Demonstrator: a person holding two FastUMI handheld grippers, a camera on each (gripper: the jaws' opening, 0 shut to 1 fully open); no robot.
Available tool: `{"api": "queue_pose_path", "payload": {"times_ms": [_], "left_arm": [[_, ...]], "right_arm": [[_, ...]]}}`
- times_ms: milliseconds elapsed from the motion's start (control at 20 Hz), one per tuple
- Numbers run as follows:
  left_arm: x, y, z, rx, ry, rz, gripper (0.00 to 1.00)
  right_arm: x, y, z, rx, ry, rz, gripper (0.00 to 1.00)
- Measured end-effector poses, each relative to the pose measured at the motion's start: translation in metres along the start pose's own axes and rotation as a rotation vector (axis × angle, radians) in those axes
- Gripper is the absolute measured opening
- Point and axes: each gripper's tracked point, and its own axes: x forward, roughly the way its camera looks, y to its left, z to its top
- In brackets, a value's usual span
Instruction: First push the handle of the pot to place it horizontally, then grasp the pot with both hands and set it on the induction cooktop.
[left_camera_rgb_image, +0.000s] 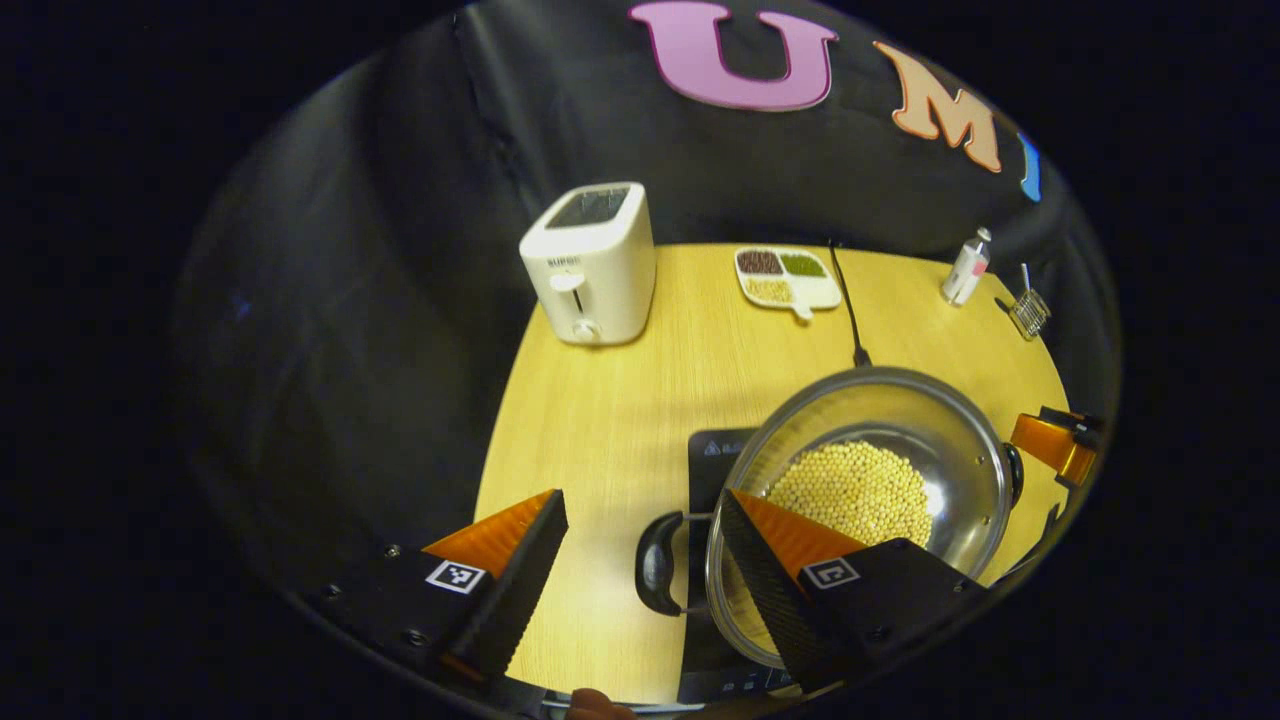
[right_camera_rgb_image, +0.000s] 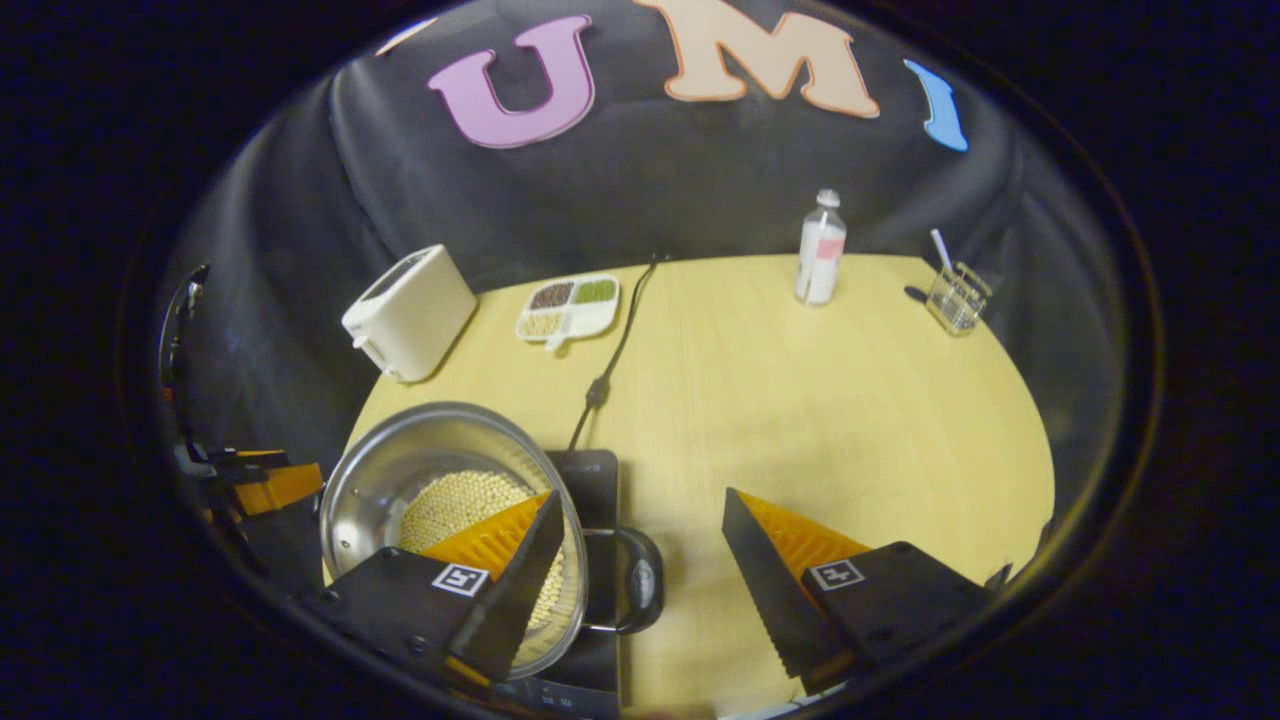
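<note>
Nearest in the left gripper view, the left gripper (left_camera_rgb_image: 640, 560) has its jaws wide apart and holds nothing; the pot's black loop handle (left_camera_rgb_image: 658, 563) sits in the gap between the fingers, untouched as far as can be seen. In the right gripper view the right gripper (right_camera_rgb_image: 640, 555) is likewise spread open, with the opposite handle (right_camera_rgb_image: 632, 580) lying between its fingers.

The steel pot (left_camera_rgb_image: 880, 410), holding pale round beans (left_camera_rgb_image: 850, 490), already appears to rest on the black induction cooktop (left_camera_rgb_image: 712, 455), whose slab shows under it at the near side of the desk (left_camera_rgb_image: 620, 400). Both handles stick out sideways, level.

By my judgement the setting-down looks done, or the grippers are poised at the handles for the two-handed grasp; the pictures alone do not settle which. If the pot is placed, the next move calls for drawing both grippers straight outward, clear of the handles, without nudging the pot.

Farther back stand a white toaster (left_camera_rgb_image: 592, 262) on the left, a divided dish (left_camera_rgb_image: 786, 277), a bottle (right_camera_rgb_image: 821, 250) and a small glass (right_camera_rgb_image: 957, 297) on the far right.
</note>
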Motion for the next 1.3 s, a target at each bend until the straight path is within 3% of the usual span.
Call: {"api": "queue_pose_path", "payload": {"times_ms": [50,100,350,550,900,950,1000,1050,1150,1250,1300], "left_arm": [[-0.006,-0.003,0.015,-0.002,-0.064,0.004,0.99],[-0.013,-0.005,0.028,-0.004,-0.123,0.013,0.99],[-0.068,-0.036,0.097,-0.006,-0.391,0.053,0.99],[-0.127,-0.084,0.152,-0.057,-0.582,0.036,0.98],[-0.199,-0.153,0.195,-0.144,-0.731,0.019,0.98],[-0.205,-0.162,0.197,-0.152,-0.746,0.025,0.98],[-0.215,-0.172,0.198,-0.159,-0.763,0.027,1.00],[-0.227,-0.182,0.197,-0.164,-0.789,0.026,1.00],[-0.251,-0.201,0.197,-0.169,-0.840,0.026,0.99],[-0.273,-0.215,0.199,-0.169,-0.883,0.047,0.98],[-0.283,-0.223,0.201,-0.170,-0.904,0.054,0.99]], "right_arm": [[-0.006,-0.002,0.012,-0.010,-0.042,0.001,0.94],[-0.013,-0.004,0.026,-0.019,-0.089,0.002,1.00],[-0.059,-0.019,0.090,-0.079,-0.311,0.002,1.00],[-0.105,-0.043,0.142,-0.132,-0.462,-0.001,1.00],[-0.172,-0.088,0.198,-0.152,-0.643,0.049,0.99],[-0.180,-0.096,0.201,-0.155,-0.656,0.051,0.93],[-0.189,-0.105,0.202,-0.155,-0.669,0.055,0.93],[-0.195,-0.113,0.204,-0.152,-0.681,0.061,0.99],[-0.208,-0.131,0.211,-0.144,-0.707,0.072,0.99],[-0.226,-0.151,0.220,-0.136,-0.743,0.075,0.93],[-0.235,-0.161,0.225,-0.135,-0.762,0.076,0.99]]}}
